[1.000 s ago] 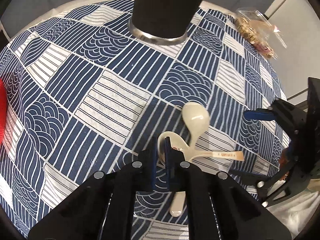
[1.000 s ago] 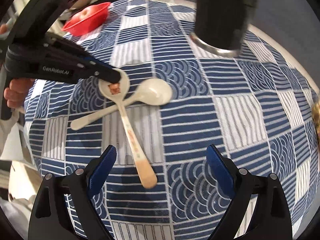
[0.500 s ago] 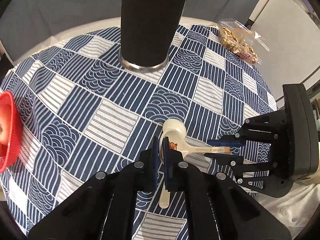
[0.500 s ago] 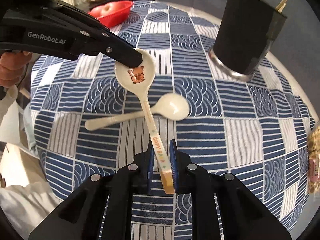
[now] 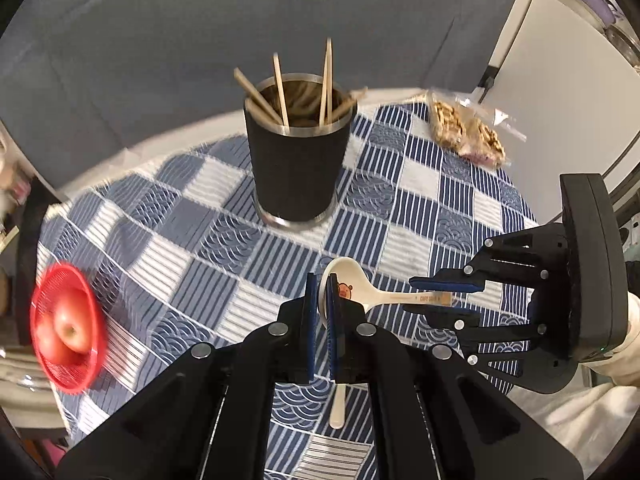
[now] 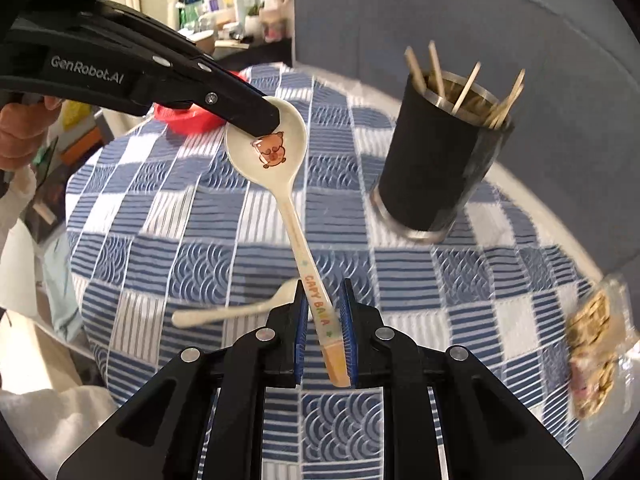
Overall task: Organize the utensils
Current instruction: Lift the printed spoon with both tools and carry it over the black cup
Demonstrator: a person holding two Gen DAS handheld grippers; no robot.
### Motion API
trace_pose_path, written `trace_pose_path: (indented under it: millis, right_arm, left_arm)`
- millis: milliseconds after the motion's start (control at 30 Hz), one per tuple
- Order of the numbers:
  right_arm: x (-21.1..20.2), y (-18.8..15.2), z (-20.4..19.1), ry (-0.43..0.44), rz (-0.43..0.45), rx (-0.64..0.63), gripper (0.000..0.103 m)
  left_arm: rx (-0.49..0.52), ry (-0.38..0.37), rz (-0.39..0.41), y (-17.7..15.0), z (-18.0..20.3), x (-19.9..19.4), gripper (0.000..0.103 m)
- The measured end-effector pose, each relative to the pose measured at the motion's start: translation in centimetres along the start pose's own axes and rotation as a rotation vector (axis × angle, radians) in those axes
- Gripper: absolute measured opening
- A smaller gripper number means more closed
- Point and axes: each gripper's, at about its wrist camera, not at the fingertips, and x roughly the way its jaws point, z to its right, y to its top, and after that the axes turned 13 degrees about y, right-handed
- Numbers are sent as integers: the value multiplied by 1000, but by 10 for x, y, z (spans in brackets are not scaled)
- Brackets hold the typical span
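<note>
A cream spoon with a cartoon animal print (image 6: 276,152) is held in the air above the table. My left gripper (image 5: 322,300) is shut on the rim of its bowl (image 5: 344,286). My right gripper (image 6: 323,320) is closed around its orange-tipped handle (image 6: 320,312); a small gap shows on one side. A plain cream spoon (image 6: 236,312) lies on the checked cloth below; its handle shows in the left wrist view (image 5: 338,406). A black utensil cup (image 5: 296,164) with several chopsticks stands upright behind, also in the right wrist view (image 6: 436,160).
A red basket with an apple (image 5: 66,330) sits at the table's left edge. A clear packet of snacks (image 5: 466,132) lies at the far right, also in the right wrist view (image 6: 592,364). The round table has a blue and white checked cloth (image 5: 192,240).
The printed spoon was lifted off the table by my left gripper. My right gripper closed on its handle. Both grippers rose, so the cup's rim and chopsticks now show.
</note>
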Motion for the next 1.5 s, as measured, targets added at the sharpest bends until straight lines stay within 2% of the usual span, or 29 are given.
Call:
trace_pose_path:
  millis: [133,400,533,733,867,1167,1367,1500]
  right_arm:
    - [-17,22,2,-37,35,-16,15]
    - [-44,65,12,-78,96,-15,15]
    - [-52,86,20,-69,126,-1,15]
    - [-59,106,29,-59,175,38,15]
    - [-61,120,38,-82,186,55,14]
    - [-50,143,71,-52,237,142,15]
    - [-30,154,91,-47,256,175,14]
    - [-19,157,102,-44,280,199,14]
  left_arm:
    - [37,46,1,26,-3,-19,5]
    - [80,80,18,69,-14,-47,5]
    - [101,107,17,90,-22,-58,5]
    - [129,109,44,117,-29,-74,5]
    - [154,120,78,132,-29,-80,5]
    - [219,127,115,163,-34,-74,6]
    - [276,133,105,184,-39,-56,7]
    - [303,101,117,194,-39,-47,9]
